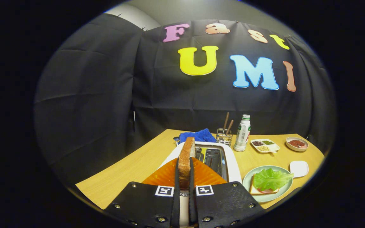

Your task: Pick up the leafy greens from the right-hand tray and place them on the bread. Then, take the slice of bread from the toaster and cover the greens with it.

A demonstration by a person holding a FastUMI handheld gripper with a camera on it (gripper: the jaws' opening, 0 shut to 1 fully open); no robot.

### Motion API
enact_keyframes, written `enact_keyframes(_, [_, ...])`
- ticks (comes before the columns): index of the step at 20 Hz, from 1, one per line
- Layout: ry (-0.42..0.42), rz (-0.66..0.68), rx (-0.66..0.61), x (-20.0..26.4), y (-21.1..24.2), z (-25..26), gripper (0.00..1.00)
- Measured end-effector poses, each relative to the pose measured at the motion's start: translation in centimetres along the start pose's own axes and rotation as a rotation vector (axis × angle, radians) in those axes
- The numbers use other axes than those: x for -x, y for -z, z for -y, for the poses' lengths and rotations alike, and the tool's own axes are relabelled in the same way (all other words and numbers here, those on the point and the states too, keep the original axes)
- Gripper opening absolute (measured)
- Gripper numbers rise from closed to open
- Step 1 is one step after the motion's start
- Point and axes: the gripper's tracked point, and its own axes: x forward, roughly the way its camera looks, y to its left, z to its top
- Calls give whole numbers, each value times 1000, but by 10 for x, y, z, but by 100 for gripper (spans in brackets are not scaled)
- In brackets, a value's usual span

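Clenched on an upright bread slice [185,161] (edge-on), hand-held gripper [184,182] hangs above the toaster [231,164].

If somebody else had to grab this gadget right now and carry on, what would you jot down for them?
Gripper: shut on the bread slice, held on edge between the fingers, above the toaster.
Leafy greens: already lying on the open sandwich on the green plate, to the right of the fingers.
Done: greens placed; slice gripped at the toaster.
Left: carry the slice over to the plate, lay it flat over the greens, then let go.
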Motion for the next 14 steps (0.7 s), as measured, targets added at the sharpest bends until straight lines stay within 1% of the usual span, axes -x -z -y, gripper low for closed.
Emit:
enact_keyframes(3, [-18,16,-17,3,-21,3,11])
enact_keyframes(5, [5,24,22,5,-25,7,11])
enact_keyframes(8, [-14,28,21,10,-28,0,11])
enact_keyframes(11, [-46,92,6,23,-52,-3,11])
enact_keyframes(14, [-57,155,-14,40,-73,4,11])
